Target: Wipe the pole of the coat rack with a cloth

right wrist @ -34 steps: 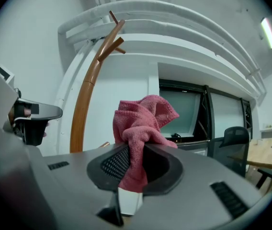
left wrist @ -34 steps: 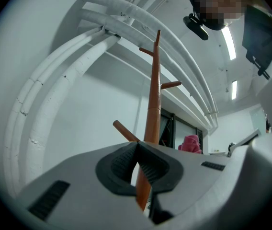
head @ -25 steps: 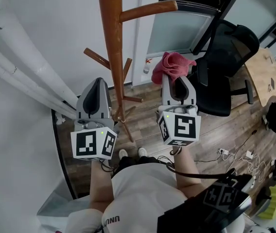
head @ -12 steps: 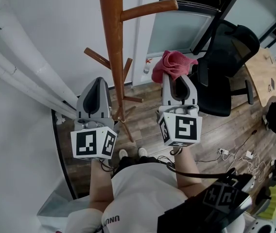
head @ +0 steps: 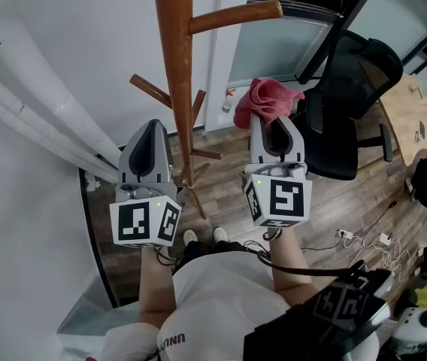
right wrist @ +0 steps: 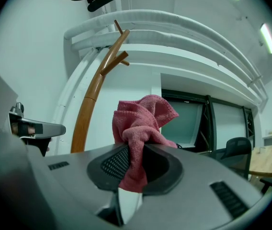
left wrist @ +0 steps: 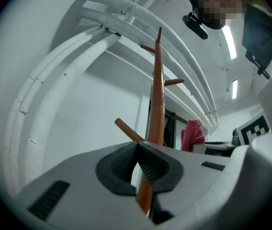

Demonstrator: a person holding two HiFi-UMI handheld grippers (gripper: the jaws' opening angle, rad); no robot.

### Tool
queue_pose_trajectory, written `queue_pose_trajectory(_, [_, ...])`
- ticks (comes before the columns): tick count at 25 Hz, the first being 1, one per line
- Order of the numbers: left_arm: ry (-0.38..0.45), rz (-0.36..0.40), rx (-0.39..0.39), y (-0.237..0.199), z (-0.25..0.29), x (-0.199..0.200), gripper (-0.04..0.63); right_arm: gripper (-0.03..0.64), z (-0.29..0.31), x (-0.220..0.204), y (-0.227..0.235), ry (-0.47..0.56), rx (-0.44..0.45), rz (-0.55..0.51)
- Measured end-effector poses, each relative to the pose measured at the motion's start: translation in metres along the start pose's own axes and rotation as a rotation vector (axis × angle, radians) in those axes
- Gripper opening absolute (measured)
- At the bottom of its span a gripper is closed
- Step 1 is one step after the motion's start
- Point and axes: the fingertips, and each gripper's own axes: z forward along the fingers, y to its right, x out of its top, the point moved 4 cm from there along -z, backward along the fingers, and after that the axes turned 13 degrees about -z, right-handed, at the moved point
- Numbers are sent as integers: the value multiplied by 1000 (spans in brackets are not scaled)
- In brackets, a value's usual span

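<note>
The brown wooden coat rack pole (head: 174, 66) rises from the floor between my two grippers, with pegs branching off it. A pink cloth (head: 268, 99) bunches out of my right gripper (head: 268, 120), which is shut on it, to the right of the pole and apart from it. In the right gripper view the cloth (right wrist: 140, 128) sits between the pads, with the pole (right wrist: 90, 104) off to the left. My left gripper (head: 153, 126) is shut and holds nothing, just left of the pole. In the left gripper view the pole (left wrist: 157, 104) stands beyond the closed jaws (left wrist: 137, 146).
White insulated pipes (head: 25, 104) run along the wall on the left. A black office chair (head: 352, 104) stands to the right, with a wooden table (head: 413, 115) beyond it. Cables (head: 371, 243) lie on the wood floor. The coat rack's feet (head: 198, 173) spread near my shoes.
</note>
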Motion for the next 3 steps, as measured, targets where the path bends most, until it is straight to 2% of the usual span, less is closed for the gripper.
queue_pose_trajectory(3, [-3, -2, 1, 0, -1, -1, 14, 72, 0, 0, -1, -4, 0, 1])
